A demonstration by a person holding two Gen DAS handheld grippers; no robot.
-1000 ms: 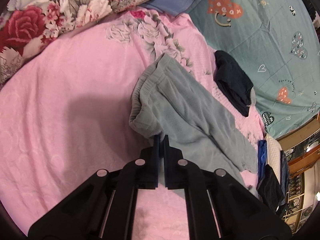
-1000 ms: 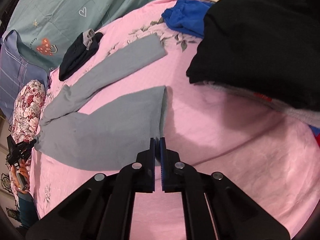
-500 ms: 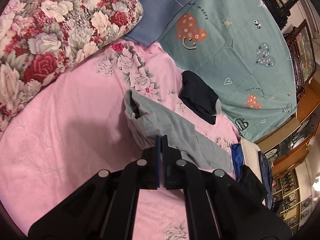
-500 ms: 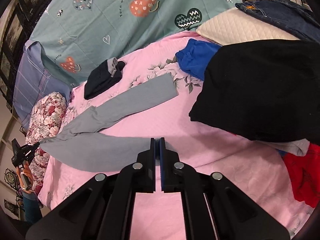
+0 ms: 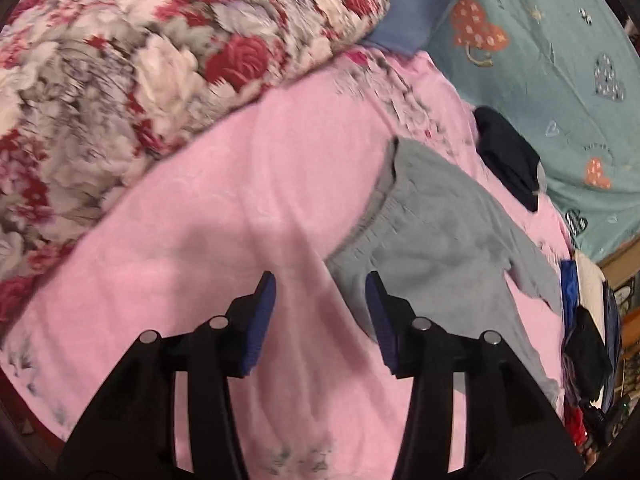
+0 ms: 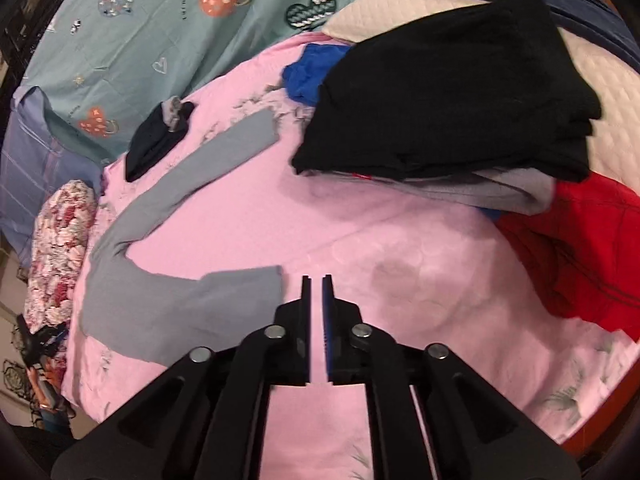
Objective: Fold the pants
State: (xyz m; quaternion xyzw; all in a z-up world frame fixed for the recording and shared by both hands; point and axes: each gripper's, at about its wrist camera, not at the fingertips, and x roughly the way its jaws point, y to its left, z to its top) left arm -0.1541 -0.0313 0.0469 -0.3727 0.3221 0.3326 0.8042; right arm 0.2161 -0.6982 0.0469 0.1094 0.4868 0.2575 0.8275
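Note:
Grey pants [image 5: 436, 236] lie spread on the pink bed sheet [image 5: 224, 232], waistband toward the floral pillow, legs apart. My left gripper [image 5: 320, 292] is open and empty, just in front of the waistband corner. In the right wrist view the pants [image 6: 176, 304] lie with one leg end near my right gripper [image 6: 317, 284] and the other leg [image 6: 236, 144] stretched far. The right gripper's jaws stand a narrow gap apart with nothing between them, just right of the near leg hem.
A floral pillow [image 5: 152, 52] lies at the left. A folded dark garment [image 5: 508, 156] sits by the teal quilt [image 5: 560, 40]. A black garment [image 6: 448, 88], a red one [image 6: 568, 248] and a blue one [image 6: 308, 72] are piled at the right.
Both grippers let go of the pants, which now lie flat on the sheet. The left jaws opened wide; the right jaws parted slightly and shifted right of the leg hem.

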